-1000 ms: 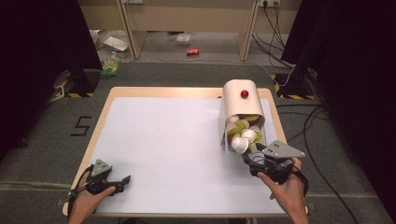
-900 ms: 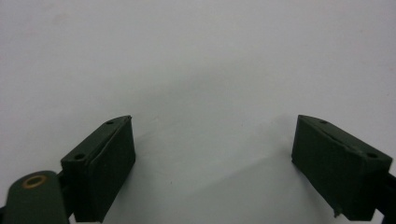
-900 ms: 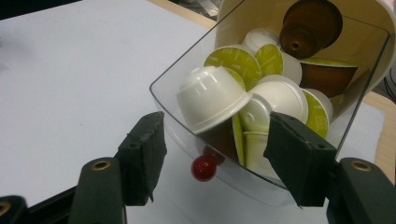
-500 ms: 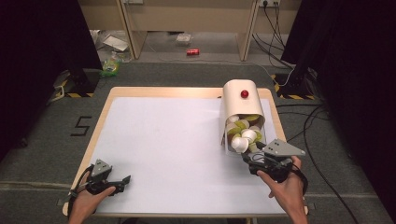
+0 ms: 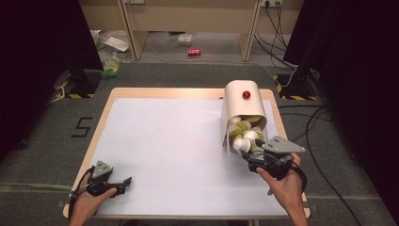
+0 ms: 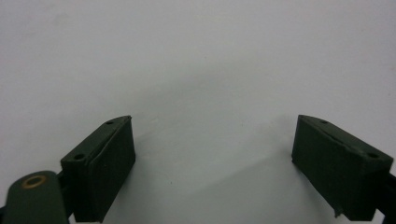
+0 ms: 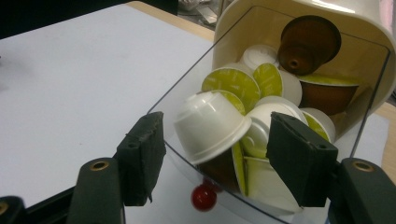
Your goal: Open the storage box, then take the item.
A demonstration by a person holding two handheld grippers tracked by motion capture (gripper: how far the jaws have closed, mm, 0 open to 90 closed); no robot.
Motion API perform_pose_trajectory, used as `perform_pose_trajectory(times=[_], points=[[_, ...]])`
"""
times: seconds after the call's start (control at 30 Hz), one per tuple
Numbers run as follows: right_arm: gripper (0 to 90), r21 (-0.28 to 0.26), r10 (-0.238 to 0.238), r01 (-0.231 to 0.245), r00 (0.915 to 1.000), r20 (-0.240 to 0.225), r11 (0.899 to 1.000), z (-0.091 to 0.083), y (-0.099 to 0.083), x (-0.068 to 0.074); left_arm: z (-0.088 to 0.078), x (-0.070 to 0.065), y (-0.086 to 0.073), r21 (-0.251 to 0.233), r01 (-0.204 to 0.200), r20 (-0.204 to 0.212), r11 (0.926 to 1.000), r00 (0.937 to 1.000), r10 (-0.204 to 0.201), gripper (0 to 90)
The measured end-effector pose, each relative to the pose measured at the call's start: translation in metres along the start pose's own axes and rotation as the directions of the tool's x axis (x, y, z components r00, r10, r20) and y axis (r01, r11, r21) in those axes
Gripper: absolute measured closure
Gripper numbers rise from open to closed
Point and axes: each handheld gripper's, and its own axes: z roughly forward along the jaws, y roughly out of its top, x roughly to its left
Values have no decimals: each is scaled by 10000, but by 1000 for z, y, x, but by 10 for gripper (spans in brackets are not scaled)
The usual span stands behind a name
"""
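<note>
My right tool [image 5: 249, 153] has just been opening a little; across the earlier high views its hand barely shifts. Now its jaws stand narrow-to-medium either side of the front capsule [image 7: 212, 125], pads off it as far as I can tell. I read that as lining up a pick, not a hold yet.

The capsule is white, lying tilted at the mouth of the dispenser [image 5: 242, 101], which lies on its side at about 2 o'clock on the surface [image 5: 164, 141]. It sits on a heap of green-lidded and brown capsules. In my right tool view it's between the jaws, nearer the left one, at 12 o'clock from the tool. The clear front panel edge may lie between jaw and capsule; hard to tell.

My left tool [image 5: 123, 181] rests at 7 o'clock, jaws wide, nothing between them.
</note>
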Motion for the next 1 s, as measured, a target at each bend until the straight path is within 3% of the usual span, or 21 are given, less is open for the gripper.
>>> perform_pose_trajectory(times=[1.0], points=[[364,480,-82,80,10000,42,9988,26,7,-2,0,0,0,-2,15,12,10000,10000,-15,123]])
